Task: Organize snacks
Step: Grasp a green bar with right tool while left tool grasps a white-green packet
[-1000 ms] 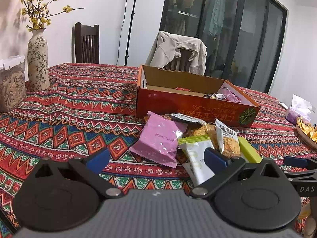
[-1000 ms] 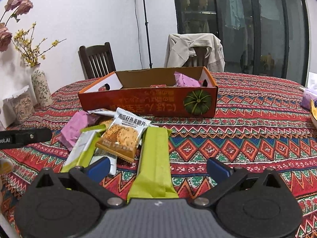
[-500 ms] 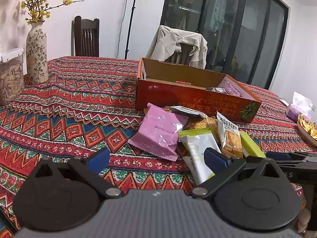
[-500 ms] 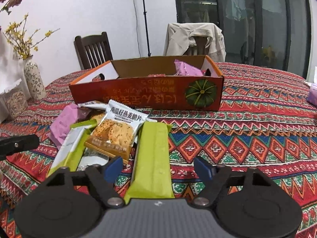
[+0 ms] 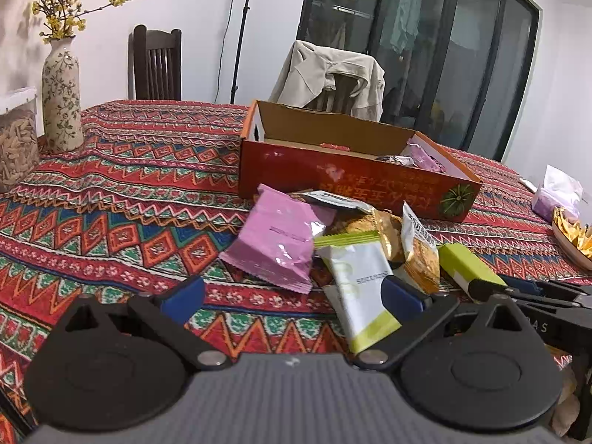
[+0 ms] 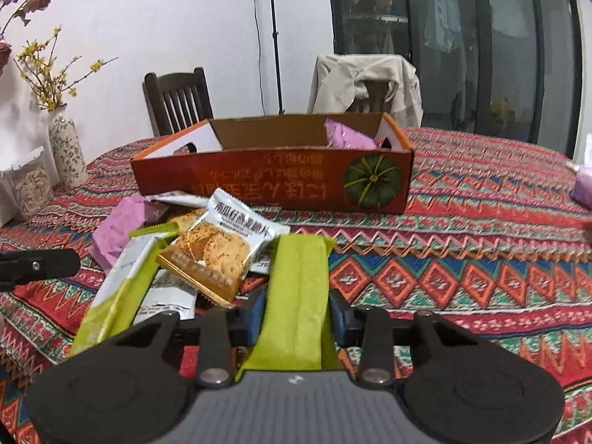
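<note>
1. The tabletop (image 6: 481,222), under a red zigzag-patterned cloth, carries everything; a flowered vase (image 5: 61,92) and a clear jar (image 5: 16,137) stand at its ten o'clock edge in the left wrist view.
2. The orange cardboard box (image 6: 273,181), printed with a green pumpkin, sits at twelve o'clock past the snacks. It holds a pink packet (image 6: 347,137) at its right end and little else that shows, so I judge the sorting early: most of the snacks are still outside.
3. The loose pile (image 5: 333,244) lies just in front of the box, packets overlapping: a pink pouch (image 5: 277,244), a white-and-green packet (image 5: 364,281), a biscuit packet (image 6: 218,248) with a printed photo of biscuits, and grey-white wrappers underneath.
4. The long green bar (image 6: 299,288) lies at the pile's three o'clock edge, pointing toward the box; its plain matte wrapper looks creased and soft.
5. The right tool (image 6: 298,314) has just been closing its jaws, and the blue pads now sit against both sides of the green bar's near end. The bar appears still flat on the cloth, so lifting it into the box is what remains.
6. The left tool (image 5: 292,296) stands wide apart and empty at the pile's seven o'clock side, one pad just over the white-and-green packet.
</note>
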